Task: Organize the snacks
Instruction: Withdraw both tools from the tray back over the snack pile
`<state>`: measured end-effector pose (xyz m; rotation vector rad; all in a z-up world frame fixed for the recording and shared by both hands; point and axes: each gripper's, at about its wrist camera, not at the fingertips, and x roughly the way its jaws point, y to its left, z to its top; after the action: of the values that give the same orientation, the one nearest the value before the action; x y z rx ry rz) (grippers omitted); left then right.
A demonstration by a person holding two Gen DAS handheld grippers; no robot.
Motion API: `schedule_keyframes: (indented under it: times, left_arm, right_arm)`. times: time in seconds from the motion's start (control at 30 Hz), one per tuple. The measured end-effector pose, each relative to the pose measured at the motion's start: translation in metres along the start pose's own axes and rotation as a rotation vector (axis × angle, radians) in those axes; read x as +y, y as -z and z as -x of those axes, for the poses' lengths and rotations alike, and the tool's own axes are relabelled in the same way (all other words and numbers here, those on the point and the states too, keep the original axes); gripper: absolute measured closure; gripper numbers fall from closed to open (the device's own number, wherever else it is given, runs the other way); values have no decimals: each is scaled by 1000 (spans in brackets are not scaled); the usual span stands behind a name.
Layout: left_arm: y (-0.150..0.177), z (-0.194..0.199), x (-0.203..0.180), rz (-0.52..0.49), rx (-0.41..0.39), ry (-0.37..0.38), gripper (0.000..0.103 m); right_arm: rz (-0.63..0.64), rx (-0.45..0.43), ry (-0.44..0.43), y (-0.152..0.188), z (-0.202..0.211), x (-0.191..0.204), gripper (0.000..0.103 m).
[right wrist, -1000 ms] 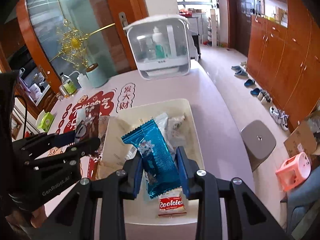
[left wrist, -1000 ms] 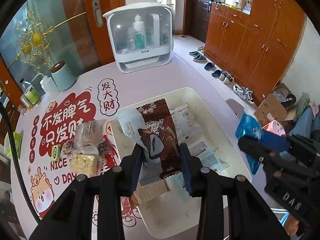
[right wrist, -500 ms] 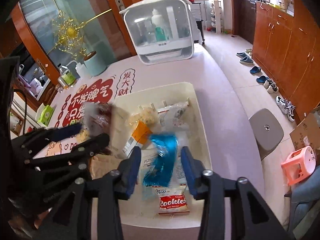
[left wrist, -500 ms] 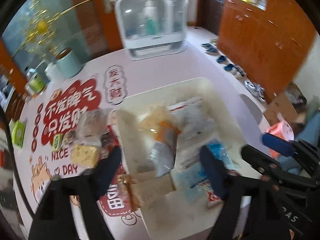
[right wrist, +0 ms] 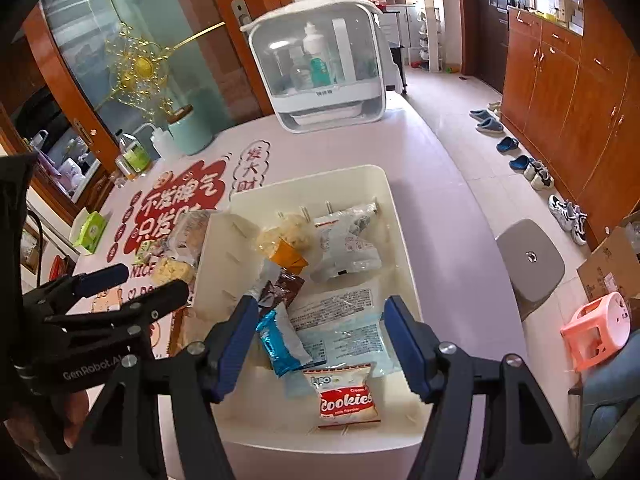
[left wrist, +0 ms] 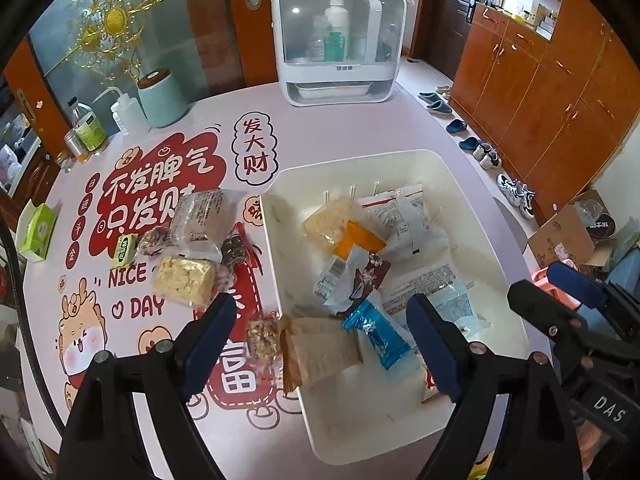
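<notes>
Above the white bin [left wrist: 472, 184] both tools are held: the left gripper [left wrist: 320, 344] is spread wide and empty, while the right gripper [right wrist: 320, 344] is opening, nothing pressed between its pads. Snack packets, among them a blue wrapper [right wrist: 282, 340] and a cookies pack [right wrist: 347, 400], are piled inside the bin; a few more snacks [left wrist: 184, 280] are left on the table [left wrist: 360, 128] beside it.

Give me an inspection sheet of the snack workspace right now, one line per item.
Surface: pink table with red cartoon print.
Job's things: white bin holds a blue packet, a Cookies pack and other snacks; loose snacks lie beside it.
Clutter: cosmetics organizer, mint canister, bottles.
Grippers: left hand-held gripper open, empty; right hand-held gripper opening, empty.
Cables: black cable at the left edge.
Surroundings: wooden cabinets, shoes, grey stool.
</notes>
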<state>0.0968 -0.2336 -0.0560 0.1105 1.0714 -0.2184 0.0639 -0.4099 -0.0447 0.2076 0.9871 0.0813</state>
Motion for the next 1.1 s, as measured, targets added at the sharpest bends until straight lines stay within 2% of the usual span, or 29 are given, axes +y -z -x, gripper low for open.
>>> schedule_keyframes:
  times: [0.13,0.27,0.53,0.7,0.9,1.1]
  left_arm:
    - [6,11,0,-10,-25,-20,17]
    - [12,23,0,-14,-40,-30,17]
    - [27,41,4,-21,-58,-43,17]
    - [36,51,16,-13,-70,-66,17]
    - [52,62,54,11,-73,-115,17]
    - [64,70,125,46,-68,-188,17]
  right_arm:
    - [8,-22,-21,4,10,5,36]
    - [-3,-39,-72,6,17,7,29]
    - [1,-68,-122,13,29,16,28]
    - [28,-103,-107,19,36,26,28]
    - [91,-144,-87,23,38,52,28]
    - [213,-142,-98,23,35,104,28]
